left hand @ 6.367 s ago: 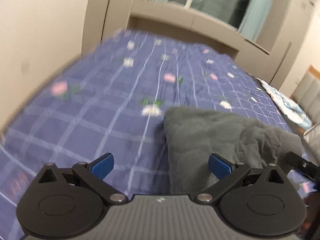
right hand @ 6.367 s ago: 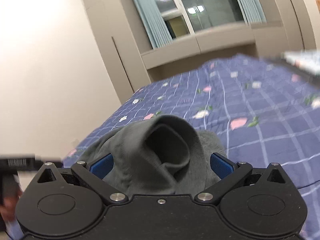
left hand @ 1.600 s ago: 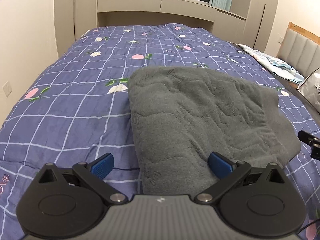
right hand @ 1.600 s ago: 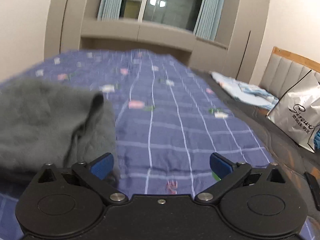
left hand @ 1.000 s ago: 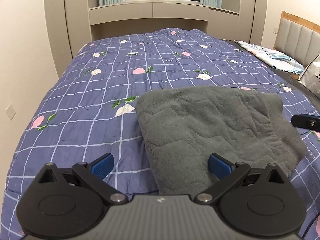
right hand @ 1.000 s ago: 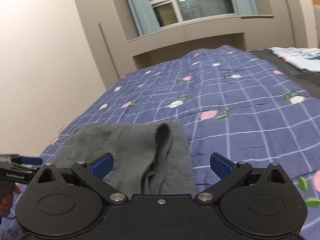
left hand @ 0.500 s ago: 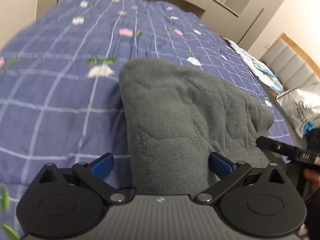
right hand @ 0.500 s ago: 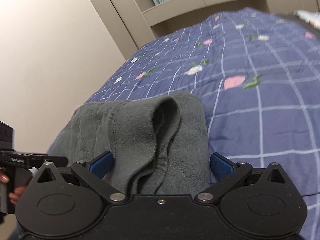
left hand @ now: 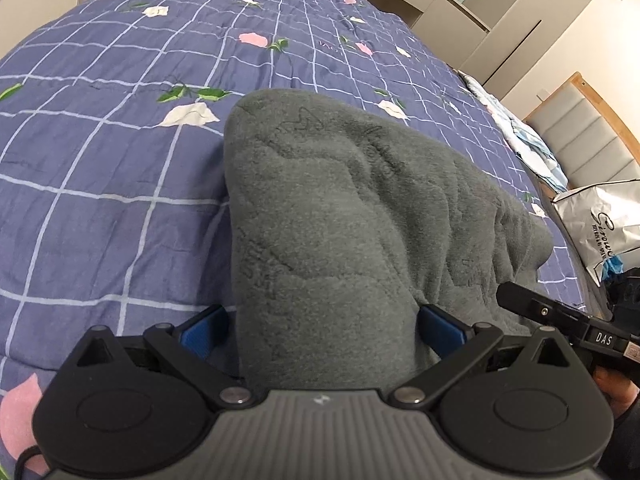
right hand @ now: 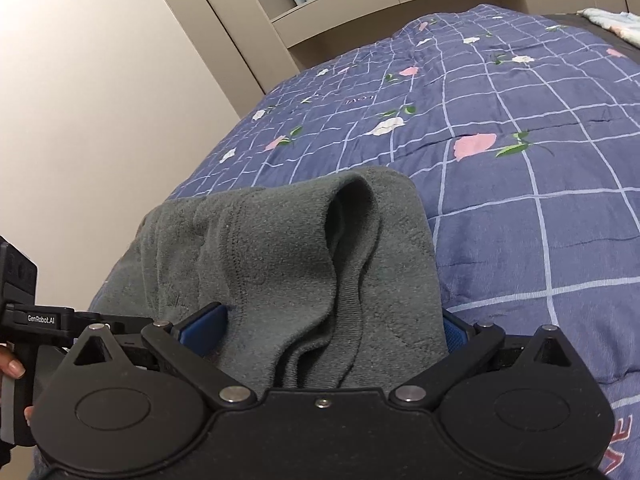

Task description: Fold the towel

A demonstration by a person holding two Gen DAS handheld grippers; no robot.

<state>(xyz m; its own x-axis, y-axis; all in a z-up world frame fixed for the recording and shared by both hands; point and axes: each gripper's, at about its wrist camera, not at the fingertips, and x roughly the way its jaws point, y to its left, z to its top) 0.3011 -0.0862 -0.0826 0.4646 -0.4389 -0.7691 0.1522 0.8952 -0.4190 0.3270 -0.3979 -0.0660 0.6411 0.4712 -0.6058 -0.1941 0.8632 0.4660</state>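
A dark grey plush towel (left hand: 340, 208) lies folded over on the blue checked bed cover (left hand: 100, 140). My left gripper (left hand: 324, 328) is low at the towel's near left end. Its blue pads (left hand: 204, 330) stand wide apart with the thick folded edge between them, not pinched. In the right wrist view the towel (right hand: 280, 248) shows layered hemmed edges and a raised loop. My right gripper (right hand: 324, 328) is also open around that end, with cloth filling the gap. Each gripper shows in the other's view, the right one's body (left hand: 560, 316) and the left one's body (right hand: 40, 320).
The floral bed cover (right hand: 540, 160) stretches far ahead of the towel. A silver printed bag (left hand: 600, 220) and a padded headboard (left hand: 580, 140) are at the right, with a light blue cloth (left hand: 532, 152) on the bed's far edge. A beige wall (right hand: 100, 100) runs along the left.
Both grippers have dropped and pushed forward onto the towel's near edge. The cloth now sits between each pair of fingers, which stay as wide apart as before.
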